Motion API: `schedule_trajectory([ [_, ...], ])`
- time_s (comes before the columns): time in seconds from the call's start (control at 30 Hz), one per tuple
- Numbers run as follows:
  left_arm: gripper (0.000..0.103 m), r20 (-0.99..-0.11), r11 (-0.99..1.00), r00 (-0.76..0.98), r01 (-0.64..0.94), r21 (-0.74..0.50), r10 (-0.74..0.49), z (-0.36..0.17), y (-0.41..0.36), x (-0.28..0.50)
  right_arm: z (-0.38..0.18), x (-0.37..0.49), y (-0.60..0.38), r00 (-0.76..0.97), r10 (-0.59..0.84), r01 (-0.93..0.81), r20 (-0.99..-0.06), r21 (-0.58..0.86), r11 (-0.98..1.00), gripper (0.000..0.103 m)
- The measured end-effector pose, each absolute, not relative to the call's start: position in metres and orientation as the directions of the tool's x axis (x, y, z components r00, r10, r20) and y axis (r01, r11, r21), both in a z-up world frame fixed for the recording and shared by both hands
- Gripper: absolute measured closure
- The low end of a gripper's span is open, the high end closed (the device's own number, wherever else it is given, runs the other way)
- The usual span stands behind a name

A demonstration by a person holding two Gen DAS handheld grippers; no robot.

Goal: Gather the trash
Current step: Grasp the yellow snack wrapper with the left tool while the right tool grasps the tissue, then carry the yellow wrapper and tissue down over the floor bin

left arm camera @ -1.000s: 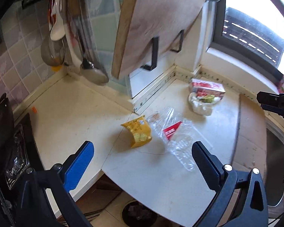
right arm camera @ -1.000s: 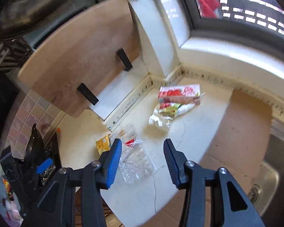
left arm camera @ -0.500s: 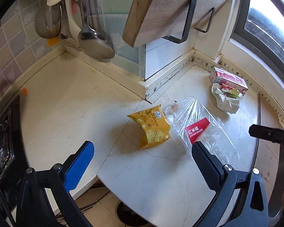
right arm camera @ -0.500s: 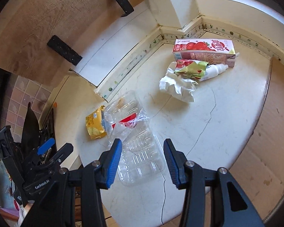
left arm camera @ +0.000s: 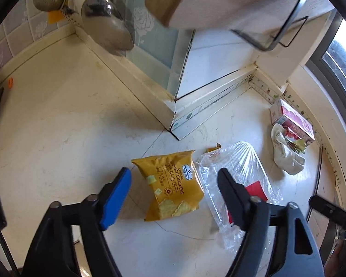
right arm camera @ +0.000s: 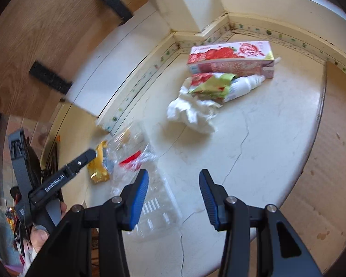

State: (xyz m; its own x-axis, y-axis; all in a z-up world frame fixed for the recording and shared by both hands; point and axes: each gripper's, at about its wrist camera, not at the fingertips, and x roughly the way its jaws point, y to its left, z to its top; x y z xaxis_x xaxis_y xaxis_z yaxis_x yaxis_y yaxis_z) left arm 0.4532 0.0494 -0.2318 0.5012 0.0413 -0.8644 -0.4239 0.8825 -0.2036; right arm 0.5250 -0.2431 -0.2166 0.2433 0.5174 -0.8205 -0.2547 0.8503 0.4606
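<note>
**Closing in on the yellow cracker packet**

Step in hand, by the look of it: the approach to the 1st pick. Left gripper (left arm camera: 174,180) tilted down over the white countertop (left arm camera: 57,120), jaws narrowing right now, with the yellow cracker packet (left arm camera: 173,184) lying flat between the 2 fingers. No contact yet: blue pad (left arm camera: 115,196) clear of the packet's left edge, black finger (left arm camera: 233,191) over the clear plastic tray (left arm camera: 240,161) just beside the packet's right edge. Nothing gripped.

Right gripper (right arm camera: 173,189) part open and empty, hanging above the near end of the same clear tray (right arm camera: 154,198), pads touching nothing. Red label (left arm camera: 256,188) visible inside the tray's film.

Rest of the trash well apart from both grippers, near the back corner under the window: pink strawberry carton (right arm camera: 230,57) on its side, crumpled white tissue (right arm camera: 191,113) just in front of it, a green and red wrapper (right arm camera: 210,85) and a small white bottle (right arm camera: 244,85) lying between the 2, touching or nearly so.

Next move, as a judgement: lower the left fingers to the counter and finish closing across the packet's width. Thin, slippery foil, so likely to buckle or slide rather than sit firmly; a pinch on a raised crease probably safer than a flat squeeze. Black finger close to the tray film, so some risk of catching both at once. No bin or bag for the trash visible in either view.
</note>
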Motion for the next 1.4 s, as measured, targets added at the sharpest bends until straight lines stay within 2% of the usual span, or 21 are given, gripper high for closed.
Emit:
schedule_trajectory([
  [0.1, 0.058, -0.879, 0.877, 0.476, -0.434, -0.207, 0.028, -0.245, 0.050, 0.457, -0.219, 0.541, -0.253, 0.275, 0.521, -0.207, -0.808, 0.479, 0.853, 0.057],
  [0.13, 0.069, -0.880, 0.875, 0.474, -0.435, -0.214, 0.020, -0.249, 0.050, 0.458, -0.221, 0.548, -0.257, 0.282, 0.528, -0.181, -0.801, 0.495, 0.849, 0.057],
  [0.2, 0.080, -0.879, 0.871, 0.477, -0.441, -0.218, 0.021, -0.253, 0.050, 0.457, -0.228, 0.560, -0.263, 0.286, 0.548, -0.129, -0.786, 0.535, 0.835, 0.057],
  [0.23, 0.089, -0.880, 0.872, 0.474, -0.446, -0.205, 0.036, -0.255, 0.050, 0.457, -0.231, 0.566, -0.265, 0.287, 0.557, -0.107, -0.780, 0.551, 0.827, 0.057],
  [0.5, 0.094, -0.871, 0.860, 0.488, -0.467, -0.207, 0.056, -0.253, 0.053, 0.450, -0.257, 0.594, -0.246, 0.277, 0.553, -0.072, -0.786, 0.557, 0.828, 0.057],
  [0.7, 0.094, -0.853, 0.855, 0.517, -0.475, -0.208, 0.079, -0.235, 0.055, 0.434, -0.256, 0.591, -0.229, 0.289, 0.567, -0.142, -0.772, 0.551, 0.822, 0.080],
  [0.73, 0.094, -0.851, 0.856, 0.518, -0.475, -0.205, 0.084, -0.231, 0.055, 0.433, -0.255, 0.590, -0.227, 0.277, 0.582, -0.154, -0.765, 0.562, 0.813, 0.094],
  [1.1, 0.094, -0.804, 0.880, 0.584, -0.435, -0.193, 0.112, -0.175, 0.039, 0.404, -0.217, 0.554, -0.218, 0.211, 0.736, -0.220, -0.644, 0.702, 0.677, 0.094],
  [1.4, 0.095, -0.747, 0.917, 0.664, -0.319, -0.239, 0.036, -0.121, 0.019, 0.364, -0.156, 0.474, -0.228, 0.267, 0.754, -0.320, -0.600, 0.683, 0.657, 0.094],
])
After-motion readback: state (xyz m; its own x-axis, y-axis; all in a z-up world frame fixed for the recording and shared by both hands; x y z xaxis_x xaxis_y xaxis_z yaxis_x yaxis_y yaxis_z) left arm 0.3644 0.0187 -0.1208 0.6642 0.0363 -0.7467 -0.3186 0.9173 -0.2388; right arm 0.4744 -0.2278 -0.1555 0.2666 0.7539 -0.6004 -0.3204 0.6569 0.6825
